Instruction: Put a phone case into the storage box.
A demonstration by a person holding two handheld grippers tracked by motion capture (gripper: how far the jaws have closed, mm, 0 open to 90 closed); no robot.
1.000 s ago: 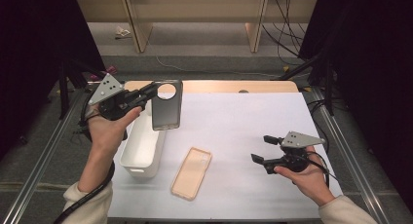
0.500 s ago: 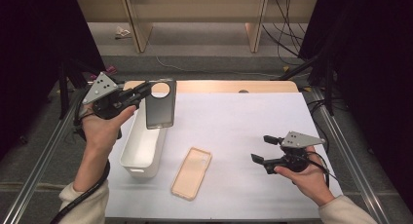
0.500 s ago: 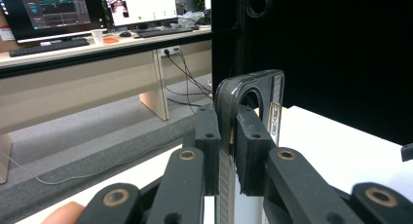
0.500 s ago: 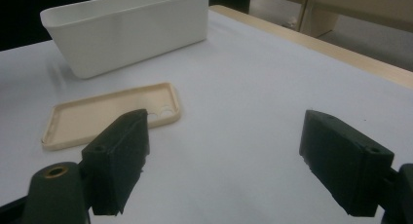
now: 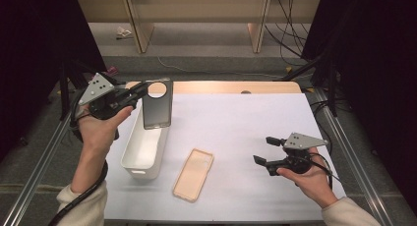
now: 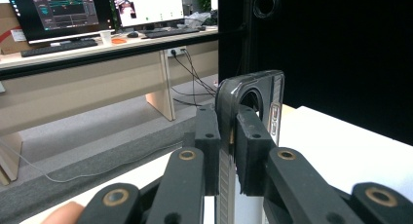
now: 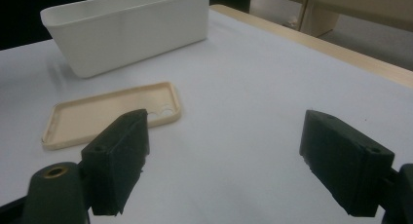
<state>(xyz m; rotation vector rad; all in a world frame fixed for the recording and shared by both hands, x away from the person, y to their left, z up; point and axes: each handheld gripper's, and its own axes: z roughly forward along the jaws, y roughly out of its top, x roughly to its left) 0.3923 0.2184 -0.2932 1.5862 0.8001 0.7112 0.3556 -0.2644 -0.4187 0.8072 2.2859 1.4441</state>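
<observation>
A dark phone case [image 5: 157, 105] with a round camera hole hangs upright in the air over the far end of the white bin [image 5: 145, 146]. My left gripper [image 5: 139, 92] is shut on its top edge; in the left gripper view the case [image 6: 253, 102] is pinched between the two jaws of the left gripper [image 6: 227, 146]. A beige phone case [image 5: 193, 174] lies flat on the white table cover, open side up, just right of the bin. My right gripper [image 5: 265, 150] hovers low at the right, open, with nothing between its fingers; its own view shows the beige case [image 7: 107, 114] and the bin [image 7: 126, 29] ahead.
The white cover [image 5: 246, 118] spreads over the table, with a wooden strip [image 5: 231, 87] at the far edge. Metal rails [image 5: 351, 152] run along both sides. Beyond the table are wooden desk legs [image 5: 140, 24] and cables on the floor.
My left gripper has carried the dark case slightly left and toward the far end of the bin. The right gripper has stayed still.
</observation>
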